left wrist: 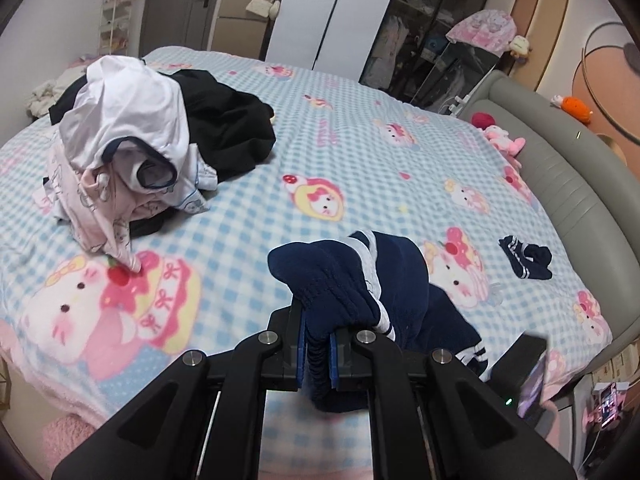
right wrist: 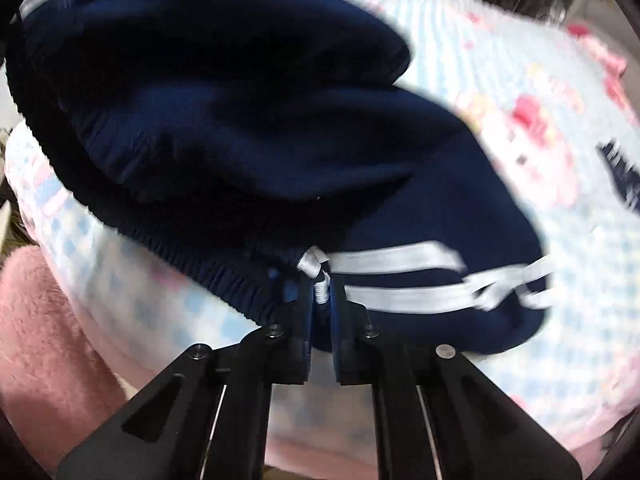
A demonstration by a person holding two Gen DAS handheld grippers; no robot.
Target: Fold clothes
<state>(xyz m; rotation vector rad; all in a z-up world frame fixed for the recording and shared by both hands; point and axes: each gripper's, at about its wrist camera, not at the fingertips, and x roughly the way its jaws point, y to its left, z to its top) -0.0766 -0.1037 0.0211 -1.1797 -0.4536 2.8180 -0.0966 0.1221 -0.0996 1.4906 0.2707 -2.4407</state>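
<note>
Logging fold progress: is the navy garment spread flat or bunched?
Bunched: the navy garment hangs crumpled from both shut grippers, not flat on the bed.

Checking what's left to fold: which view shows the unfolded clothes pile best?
The left wrist view: the clothes pile lies whole on the bed, white, pink and black garments. The right wrist view misses it; the navy garment fills the frame.

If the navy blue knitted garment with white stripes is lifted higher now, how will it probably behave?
The navy blue knitted garment with white stripes will probably stay floppy: it already droops in folds between the left tool and the right tool. It seems light, since two narrow pinches carry it. The ribbed waistband likely stretches rather than slips.
</note>
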